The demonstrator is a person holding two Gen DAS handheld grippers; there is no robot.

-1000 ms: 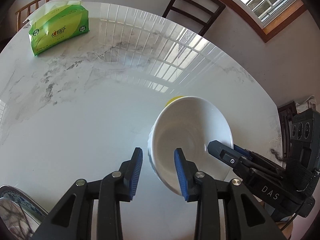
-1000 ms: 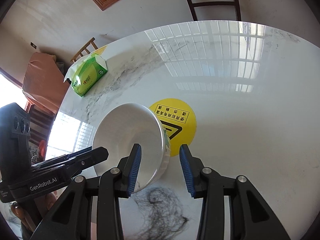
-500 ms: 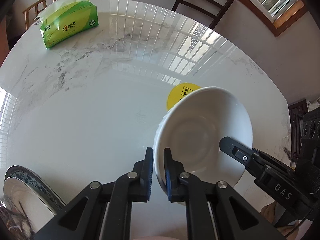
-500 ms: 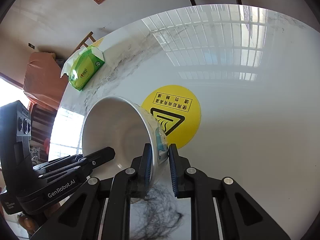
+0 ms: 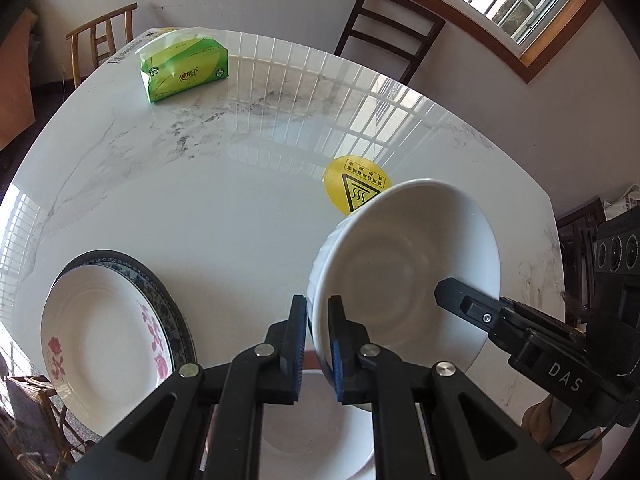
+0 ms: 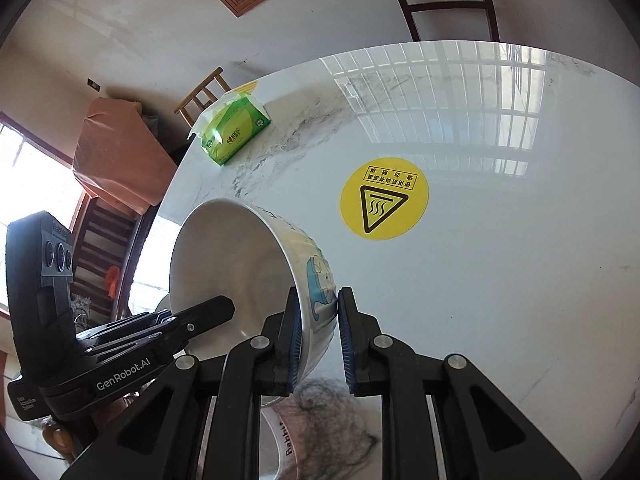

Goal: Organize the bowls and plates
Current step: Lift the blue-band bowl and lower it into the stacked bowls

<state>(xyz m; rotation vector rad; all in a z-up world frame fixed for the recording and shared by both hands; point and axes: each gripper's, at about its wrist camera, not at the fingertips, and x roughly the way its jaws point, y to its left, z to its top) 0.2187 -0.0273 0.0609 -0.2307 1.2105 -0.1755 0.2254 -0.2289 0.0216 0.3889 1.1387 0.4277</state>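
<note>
white bowl (image 5: 404,264) now lifted clear of table (image 5: 224,208), both grippers clamped.

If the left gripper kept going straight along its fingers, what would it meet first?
The left gripper is already shut on the white bowl, so that comes first. Past its rim the line likely ends on bare marble table, near the yellow warning sticker; depth is unclear.

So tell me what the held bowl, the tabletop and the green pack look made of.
Bowl: likely glazed ceramic; white, glossy, blue print outside.
Tabletop: polished marble or a lookalike; grey veins, mirror-like window reflections.
Green tissue pack: thin plastic film; shiny, creased, tissue showing on top.
</note>
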